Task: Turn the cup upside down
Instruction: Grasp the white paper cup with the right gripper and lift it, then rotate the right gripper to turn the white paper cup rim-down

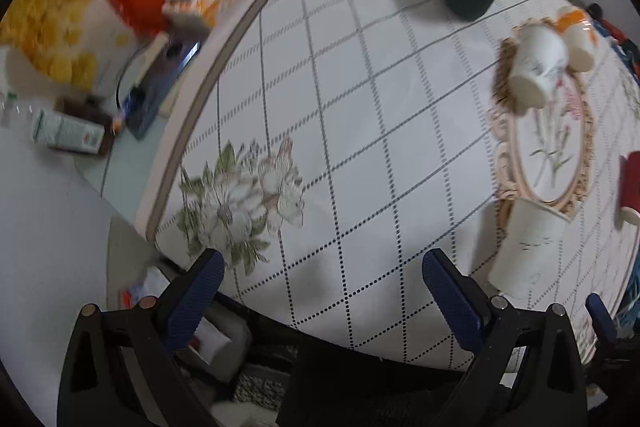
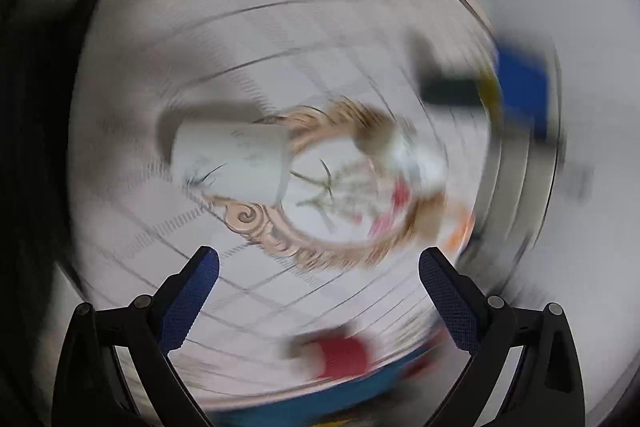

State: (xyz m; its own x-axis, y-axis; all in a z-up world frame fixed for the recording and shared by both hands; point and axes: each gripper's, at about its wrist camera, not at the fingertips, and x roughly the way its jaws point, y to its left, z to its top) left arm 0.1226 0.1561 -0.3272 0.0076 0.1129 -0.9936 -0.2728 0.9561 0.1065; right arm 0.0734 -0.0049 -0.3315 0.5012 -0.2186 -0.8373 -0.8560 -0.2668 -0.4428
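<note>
Cup (image 1: 524, 243) (image 2: 230, 159): plain white, tapered, with faint dark markings on its wall. It stands mouth-down on the bench (image 1: 360, 107), its wide rim overlapping the lower edge of the ornate oval floral print. The right wrist view is heavily motion-blurred, so finer detail is illegible.

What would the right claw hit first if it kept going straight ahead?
Probably the table, about at the ornate medallion printed on its cloth. The white cup sits left of that line. The right claw is open; heavy blur makes depth uncertain.
</note>
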